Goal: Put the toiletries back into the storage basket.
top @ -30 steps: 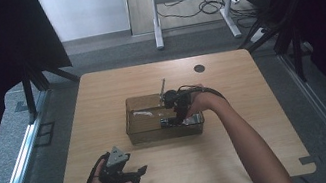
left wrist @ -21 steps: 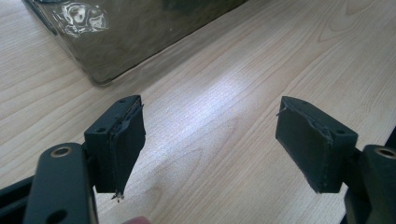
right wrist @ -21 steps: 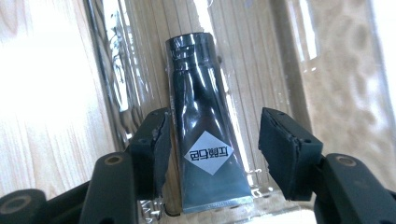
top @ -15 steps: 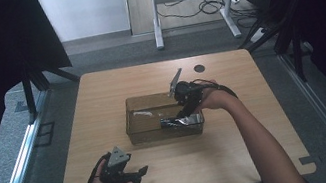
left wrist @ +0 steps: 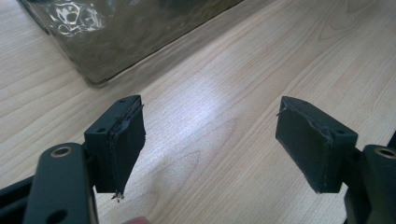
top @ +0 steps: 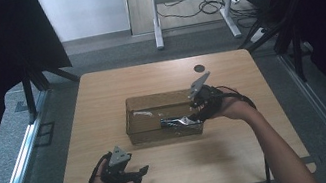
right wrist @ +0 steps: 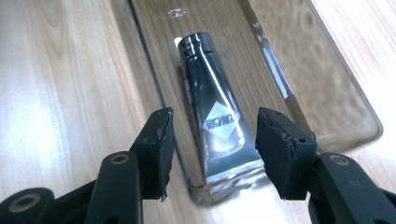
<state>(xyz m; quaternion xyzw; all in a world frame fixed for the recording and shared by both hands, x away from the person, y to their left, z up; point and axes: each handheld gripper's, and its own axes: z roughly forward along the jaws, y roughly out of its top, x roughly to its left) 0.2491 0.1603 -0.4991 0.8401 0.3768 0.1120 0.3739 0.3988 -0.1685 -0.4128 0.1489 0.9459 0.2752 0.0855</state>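
The tube, dark and glossy with a pale diamond label, lies flat in the tray, along the wall nearest the person, its cap pointing away from the right gripper and its crimped end against the tray's end wall. In the high view the tube sits in the right front part of the tray. The right gripper hovers over that end of the tray with its jaws spread, one on each side of the tube's crimped end, not touching it. The tray stands mid-table. The left gripper rests well apart near the table's front edge, jaws wide, nothing between them. In the left gripper view the tray's corner shows beyond the left gripper.
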